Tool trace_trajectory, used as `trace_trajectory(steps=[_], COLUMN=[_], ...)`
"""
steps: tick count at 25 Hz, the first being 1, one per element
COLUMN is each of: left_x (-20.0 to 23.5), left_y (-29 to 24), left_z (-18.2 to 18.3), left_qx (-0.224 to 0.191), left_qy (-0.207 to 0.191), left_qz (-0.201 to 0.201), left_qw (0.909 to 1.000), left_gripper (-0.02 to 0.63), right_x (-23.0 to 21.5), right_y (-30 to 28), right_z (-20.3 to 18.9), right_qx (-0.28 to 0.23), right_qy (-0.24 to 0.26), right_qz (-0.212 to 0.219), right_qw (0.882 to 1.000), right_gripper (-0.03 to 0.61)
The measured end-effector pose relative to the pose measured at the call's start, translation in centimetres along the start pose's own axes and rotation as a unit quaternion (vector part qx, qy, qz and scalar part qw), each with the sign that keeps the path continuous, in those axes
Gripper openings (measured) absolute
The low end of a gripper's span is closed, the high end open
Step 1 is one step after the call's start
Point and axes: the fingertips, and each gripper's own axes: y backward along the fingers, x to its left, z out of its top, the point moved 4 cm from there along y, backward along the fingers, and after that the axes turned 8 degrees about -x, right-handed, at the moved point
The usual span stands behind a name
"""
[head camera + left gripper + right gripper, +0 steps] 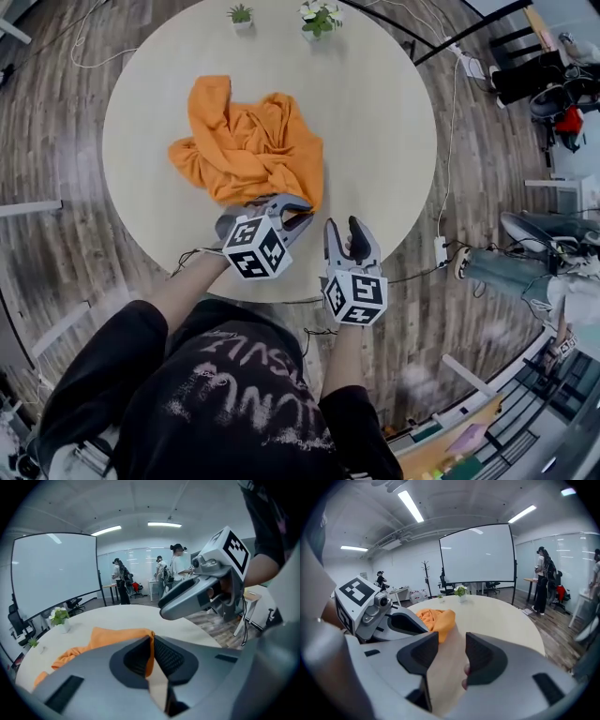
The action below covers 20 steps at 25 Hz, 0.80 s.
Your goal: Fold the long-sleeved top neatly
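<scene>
An orange long-sleeved top lies crumpled on the round table, left of the middle. My left gripper sits at the top's near right corner. Its jaws are closed to a thin slit, and a strip of the orange top shows between the pads. The cloth's corner ends exactly at the tips. Just to the right, over the table's near edge, my right gripper is open with only bare table between its fingers. In the right gripper view the orange top lies to the left, past the left gripper's jaw.
Two small potted plants stand at the table's far rim. Cables and a power strip lie on the wood floor to the right. People stand at desks in the background, next to a large white screen.
</scene>
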Motion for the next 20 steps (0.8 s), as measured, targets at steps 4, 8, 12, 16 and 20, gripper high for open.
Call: trace_trajectory(steps=[4,8,12,16,20], left_x=[-4.8,-8.6,-11.1,-11.4,-7.0], left_y=[-2.9,-4.5,-4.7,-3.2,-0.8], left_z=[0.7,0.6,0.7,0.8,-1.3], left_qx=[0.005,0.022,0.02,0.003,0.032], left_qy=[-0.025,-0.054,-0.05,-0.027,-0.054], left_qz=[-0.047,-0.073,-0.098,-0.105,-0.041], left_qw=[0.9986,0.9956,0.9937,0.9942,0.9972], left_gripper=[0.034,0.04,0.075,0.138,0.138], right_x=[-2.4,-3.9,-4.3,-3.6,-1.9], right_y=[2.9,4.8,5.5,4.6,2.6], right_z=[-0.7,-1.0,-1.6,-1.7,-1.0], right_qx=[-0.003,-0.005,-0.005,-0.002,-0.007], right_qy=[-0.005,-0.008,-0.003,0.005,0.017], right_qz=[-0.023,-0.036,-0.029,-0.008,0.015], right_qw=[1.0,0.999,1.0,1.0,1.0], right_gripper=[0.187,0.187,0.187,0.187,0.187])
